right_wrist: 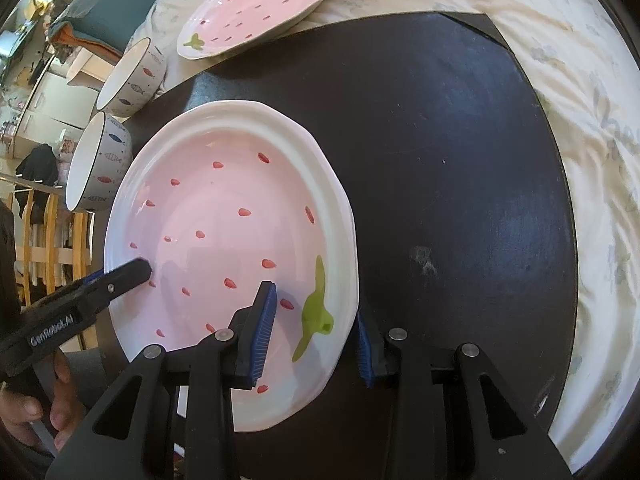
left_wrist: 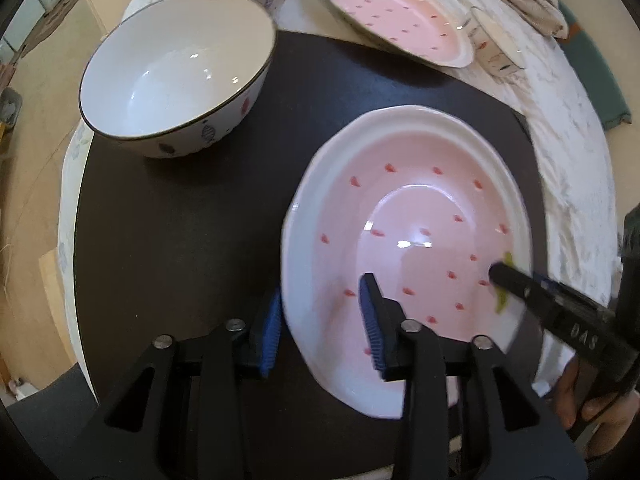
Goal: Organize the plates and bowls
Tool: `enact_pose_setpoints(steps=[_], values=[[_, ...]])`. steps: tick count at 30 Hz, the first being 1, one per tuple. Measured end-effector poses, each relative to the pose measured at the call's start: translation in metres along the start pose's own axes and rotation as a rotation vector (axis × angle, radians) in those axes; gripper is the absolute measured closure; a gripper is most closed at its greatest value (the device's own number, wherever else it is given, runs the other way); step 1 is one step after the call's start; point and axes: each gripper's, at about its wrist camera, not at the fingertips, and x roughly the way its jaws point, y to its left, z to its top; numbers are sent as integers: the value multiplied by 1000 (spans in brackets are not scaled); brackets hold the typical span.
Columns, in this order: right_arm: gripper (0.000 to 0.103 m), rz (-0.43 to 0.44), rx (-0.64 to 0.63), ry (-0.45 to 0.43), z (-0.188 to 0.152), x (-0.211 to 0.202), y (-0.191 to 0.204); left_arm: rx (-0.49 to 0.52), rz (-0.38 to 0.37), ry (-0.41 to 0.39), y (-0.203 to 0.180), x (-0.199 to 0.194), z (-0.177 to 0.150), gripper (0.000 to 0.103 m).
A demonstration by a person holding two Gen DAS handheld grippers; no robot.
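While we're straddling opposite rims of one pink plate [right_wrist: 224, 216] on the black mat [right_wrist: 440, 160], both the left gripper [left_wrist: 324, 324] and right gripper [right_wrist: 316, 340] are sitting partly open, pads not pressing. We're counting two plates, second plate [right_wrist: 264, 8] behind, and three bowls [right_wrist: 100, 164].

Glossy ceramic pink plate [right_wrist: 224, 216] on a matt dark mat [right_wrist: 460, 160] over wrinkled cloth [right_wrist: 580, 80].
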Motion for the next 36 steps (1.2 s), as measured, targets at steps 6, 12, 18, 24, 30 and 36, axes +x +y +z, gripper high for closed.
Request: enact_pose_setpoints(steps=[6, 12, 18, 24, 30, 36], values=[[47, -19, 30, -148, 11, -38, 1, 31, 79, -90, -7, -40, 10, 41], [41, 69, 106, -198, 25, -56, -3, 38, 108, -156, -8, -65, 50, 31], [41, 222, 177, -216, 69, -71, -4, 50, 121, -171, -14, -65, 109, 31], [41, 275, 256, -222, 129, -56, -21, 59, 131, -150, -36, -43, 180, 31], [42, 283, 278, -170, 167, -19, -38, 44, 146, -111, -41, -12, 231, 31], [47, 321, 270, -134, 196, 12, -42, -7, 140, -86, -35, 15, 271, 31]])
